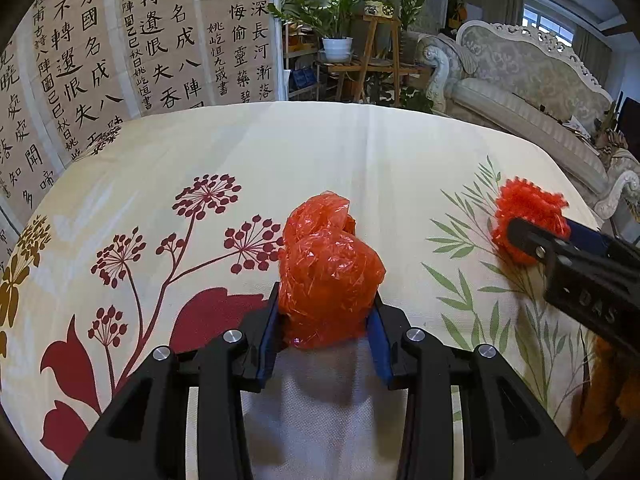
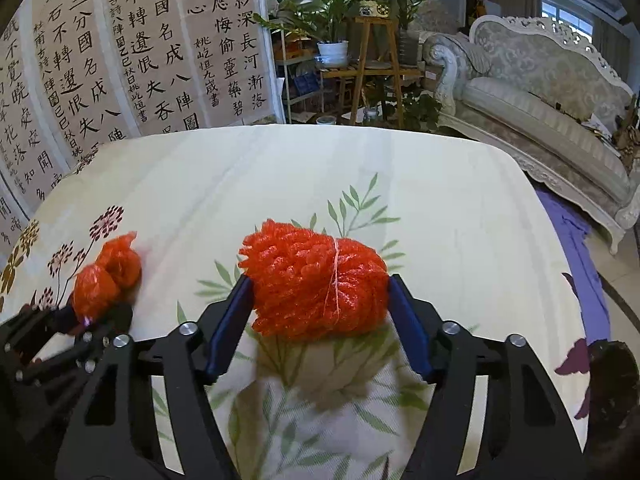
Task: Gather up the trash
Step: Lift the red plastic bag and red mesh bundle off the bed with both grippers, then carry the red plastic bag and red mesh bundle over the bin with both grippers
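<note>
A crumpled red plastic bag (image 1: 328,264) sits between the blue pads of my left gripper (image 1: 325,300), which is shut on it just above the flowered tablecloth (image 1: 320,152). The right wrist view shows that bag (image 2: 108,276) and the left gripper (image 2: 92,316) at the lower left. A red foam net bundle (image 2: 316,276), tied with a thin thread, fills my right gripper (image 2: 319,284); both pads press on its ends. From the left wrist view the bundle (image 1: 528,204) and the right gripper (image 1: 516,236) appear at the right edge of the table.
Behind the table stands a calligraphy screen (image 1: 140,40) on the left, potted plants on a wooden stand (image 1: 376,60) in the middle and an ornate sofa (image 1: 520,80) on the right. A purple cloth (image 2: 576,240) hangs by the table's right edge.
</note>
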A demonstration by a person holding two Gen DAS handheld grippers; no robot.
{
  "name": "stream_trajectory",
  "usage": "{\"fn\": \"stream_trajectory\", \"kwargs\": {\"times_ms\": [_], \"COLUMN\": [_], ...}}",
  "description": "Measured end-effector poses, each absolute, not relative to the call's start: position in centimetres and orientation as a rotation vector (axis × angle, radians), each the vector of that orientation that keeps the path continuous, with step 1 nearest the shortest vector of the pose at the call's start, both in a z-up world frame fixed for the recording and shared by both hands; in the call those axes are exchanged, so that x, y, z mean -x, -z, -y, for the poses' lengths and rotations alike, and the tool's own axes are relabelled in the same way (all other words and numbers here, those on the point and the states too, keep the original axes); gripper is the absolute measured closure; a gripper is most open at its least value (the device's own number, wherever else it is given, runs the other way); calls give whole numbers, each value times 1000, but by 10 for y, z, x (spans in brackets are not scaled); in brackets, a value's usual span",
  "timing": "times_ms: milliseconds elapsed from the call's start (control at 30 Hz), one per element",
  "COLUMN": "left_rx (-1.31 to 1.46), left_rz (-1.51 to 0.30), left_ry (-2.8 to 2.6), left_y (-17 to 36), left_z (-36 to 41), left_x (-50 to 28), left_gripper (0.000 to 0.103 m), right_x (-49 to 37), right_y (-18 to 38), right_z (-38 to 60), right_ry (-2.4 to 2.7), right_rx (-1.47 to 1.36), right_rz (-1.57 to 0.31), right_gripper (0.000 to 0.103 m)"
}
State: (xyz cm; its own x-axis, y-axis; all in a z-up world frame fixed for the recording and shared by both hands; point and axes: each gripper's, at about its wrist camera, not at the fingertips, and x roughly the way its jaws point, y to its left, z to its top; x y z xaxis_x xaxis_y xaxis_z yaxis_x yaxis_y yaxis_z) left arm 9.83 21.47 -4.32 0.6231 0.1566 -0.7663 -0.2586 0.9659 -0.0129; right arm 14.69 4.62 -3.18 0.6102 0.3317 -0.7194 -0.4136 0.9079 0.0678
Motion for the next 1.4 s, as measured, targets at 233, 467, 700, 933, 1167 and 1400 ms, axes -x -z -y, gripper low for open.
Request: {"fn": "stream_trajectory", "kwargs": {"times_ms": [233, 467, 700, 933, 1167, 1400], "left_rx": [126, 126, 131, 137, 114, 85], "left_rz": [-866, -866, -866, -838, -827, -794], "left_ry": [-240, -240, -238, -248, -194, -110], "left_y": [44, 44, 44, 36, 32, 18], "left_z": [-215, -214, -214, -212, -182, -140], "left_x": [-98, -98, -98, -94, -82, -70], "left_gripper": [64, 64, 65, 66, 66, 66], "right_x": [-127, -99, -90, -79, -66, -51], "right_y": [27, 19, 28, 21, 10, 2], "right_z": [-27, 3, 25, 40, 65, 100], "right_ry": [-416, -372, -324, -315, -291, -245], "right_rx": [103, 108, 100, 67, 38, 3], "right_rz": [-790, -753, -766, -744, -714, -690], "right_gripper": [49, 51, 51, 52, 52, 52]}}
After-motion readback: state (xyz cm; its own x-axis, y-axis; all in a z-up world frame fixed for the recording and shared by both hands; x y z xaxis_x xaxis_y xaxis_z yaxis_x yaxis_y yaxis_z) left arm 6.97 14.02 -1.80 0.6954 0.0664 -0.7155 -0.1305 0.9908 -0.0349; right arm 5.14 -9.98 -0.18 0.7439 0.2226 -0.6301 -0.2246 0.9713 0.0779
